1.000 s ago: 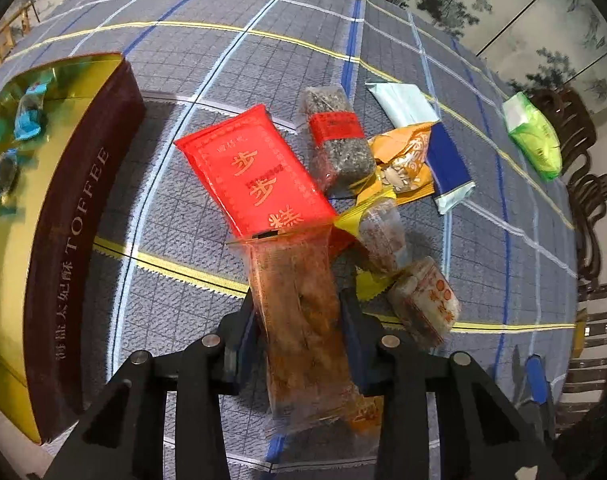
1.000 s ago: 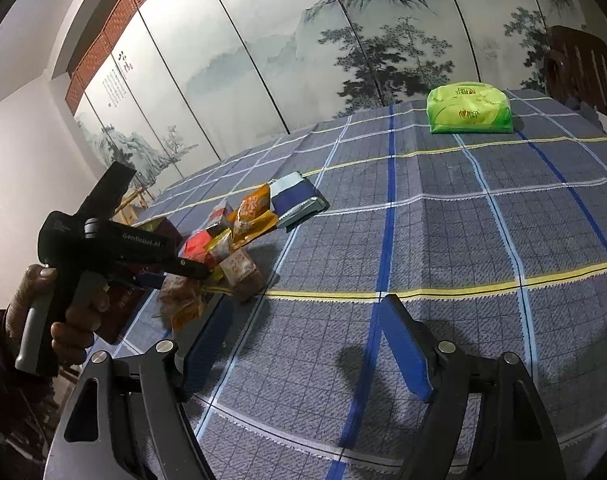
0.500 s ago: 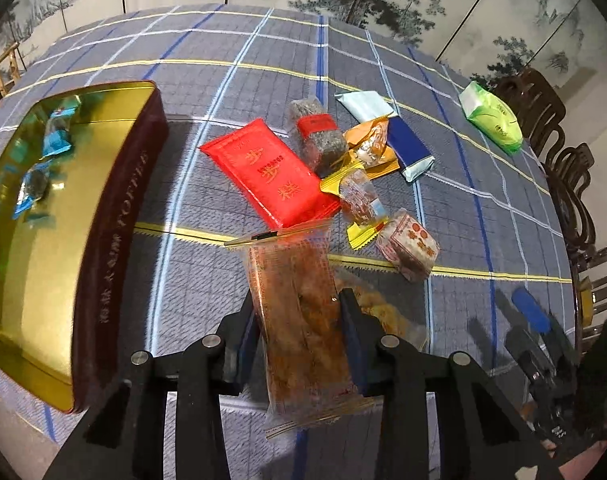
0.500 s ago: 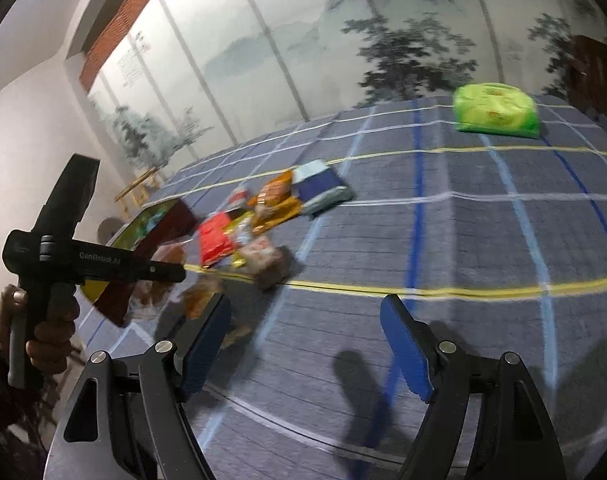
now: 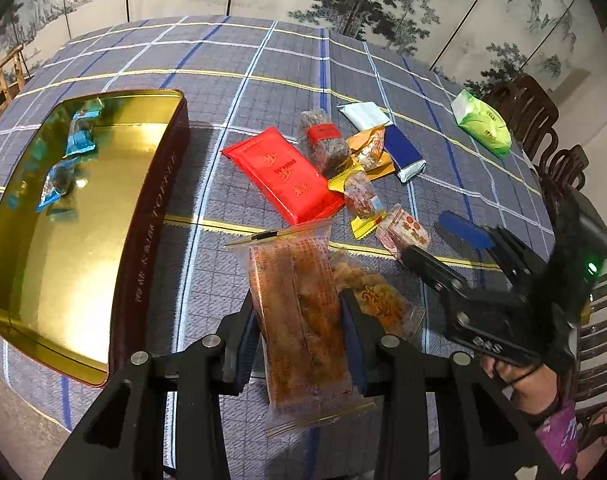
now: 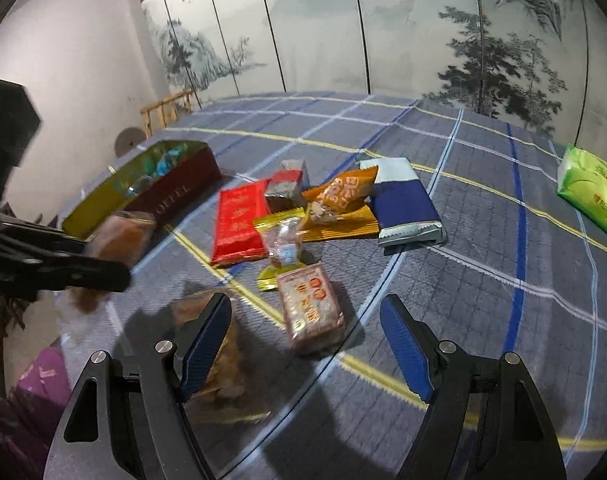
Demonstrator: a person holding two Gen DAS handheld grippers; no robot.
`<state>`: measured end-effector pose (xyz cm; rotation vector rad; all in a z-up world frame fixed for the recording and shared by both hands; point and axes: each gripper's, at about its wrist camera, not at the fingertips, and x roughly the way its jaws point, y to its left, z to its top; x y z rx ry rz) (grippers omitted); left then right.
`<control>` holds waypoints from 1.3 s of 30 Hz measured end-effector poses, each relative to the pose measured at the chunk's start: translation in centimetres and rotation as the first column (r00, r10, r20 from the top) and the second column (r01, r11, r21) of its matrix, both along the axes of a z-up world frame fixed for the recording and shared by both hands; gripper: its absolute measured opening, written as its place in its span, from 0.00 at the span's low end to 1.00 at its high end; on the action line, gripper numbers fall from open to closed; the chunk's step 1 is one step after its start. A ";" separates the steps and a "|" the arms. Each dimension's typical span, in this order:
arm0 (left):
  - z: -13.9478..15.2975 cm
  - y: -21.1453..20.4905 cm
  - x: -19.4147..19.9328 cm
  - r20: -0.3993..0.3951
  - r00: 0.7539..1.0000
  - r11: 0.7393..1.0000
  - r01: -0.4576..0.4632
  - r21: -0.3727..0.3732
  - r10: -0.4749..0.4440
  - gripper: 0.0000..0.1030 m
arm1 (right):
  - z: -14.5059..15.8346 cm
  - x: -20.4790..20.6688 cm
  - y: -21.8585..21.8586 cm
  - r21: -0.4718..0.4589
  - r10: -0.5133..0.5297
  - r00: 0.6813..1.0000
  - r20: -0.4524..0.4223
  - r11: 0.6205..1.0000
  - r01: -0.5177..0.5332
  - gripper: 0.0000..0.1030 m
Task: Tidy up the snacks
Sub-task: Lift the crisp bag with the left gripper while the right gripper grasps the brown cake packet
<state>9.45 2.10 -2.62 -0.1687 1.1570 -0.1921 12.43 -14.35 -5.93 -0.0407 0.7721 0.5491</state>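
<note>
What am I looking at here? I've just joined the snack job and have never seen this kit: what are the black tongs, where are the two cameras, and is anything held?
There is no robot arm. A person holds a pair of black tongs in each hand, and a fisheye camera on each looks forward along its two fingers.

The left-wrist picture shows the left tongs shut on a clear orange snack pack, lifted above the checked tablecloth. The right tongs enter from the right.

The right-wrist picture shows the right tongs open and empty above the cloth, over a small red-printed pack.

On the cloth lie an open gold tin holding a few blue-wrapped sweets, a red packet, a blue and white packet, several small wrapped snacks beside them, and a green pack off to the side.
</note>
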 end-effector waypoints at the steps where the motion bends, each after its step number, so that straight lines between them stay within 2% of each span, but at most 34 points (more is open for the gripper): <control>1: 0.1 0.0 -0.1 0.002 1.000 1.000 0.003 0.002 -0.003 0.33 | -0.2 0.4 0.1 -0.007 -0.001 1.000 -0.006 1.000 0.001 0.74; 3: 0.2 -0.1 -0.1 0.007 1.000 1.000 0.009 0.009 -0.009 0.33 | -0.7 1.1 0.5 -0.022 0.001 1.000 -0.025 1.000 -0.002 0.72; 6: 0.2 -0.3 -0.3 0.012 1.000 1.000 0.017 0.015 -0.017 0.33 | -1.4 1.9 1.4 -0.055 0.024 0.998 -0.066 0.998 -0.027 0.51; 7: 0.3 -0.4 -0.3 0.017 1.000 1.000 0.019 0.020 -0.020 0.33 | -1.6 1.9 1.6 -0.067 0.026 0.997 -0.071 0.997 -0.031 0.40; 9: 0.4 -0.5 -0.5 0.029 0.999 0.999 0.023 0.034 -0.024 0.33 | -1.4 1.8 1.6 -0.084 0.017 0.998 -0.066 0.996 -0.022 0.31; 12: 0.7 -0.6 -0.7 0.046 0.999 0.999 0.027 0.047 -0.029 0.33 | -1.1 1.0 0.6 -0.080 -0.040 0.998 -0.048 0.996 0.036 0.30; 15: 1.1 -0.8 -1.0 0.077 0.996 0.997 0.031 0.076 -0.037 0.33 | -0.7 -0.1 -2.0 -0.025 -0.137 0.990 -0.031 0.990 0.136 0.29; 20: 1.8 -1.1 -1.8 0.130 0.990 0.991 0.043 0.124 -0.059 0.33 | -1.4 -1.1 -6.7 0.041 -0.304 0.950 -0.069 0.951 0.308 0.29; 22: 2.0 -0.9 -1.9 0.141 0.988 0.990 0.045 0.133 -0.064 0.33 | -1.3 -1.2 -7.8 0.038 -0.348 0.935 -0.066 0.935 0.351 0.29; 28: 2.7 0.0 -2.4 0.181 0.981 0.985 0.037 0.166 -0.067 0.33 | -1.5 -0.8 -8.1 0.036 -0.372 0.925 -0.078 0.926 0.375 0.29; 39: 2.6 4.4 -2.0 0.194 0.980 0.977 -0.007 0.211 -0.035 0.33 | -1.8 -0.7 -8.3 0.022 -0.402 0.911 -0.090 0.914 0.405 0.29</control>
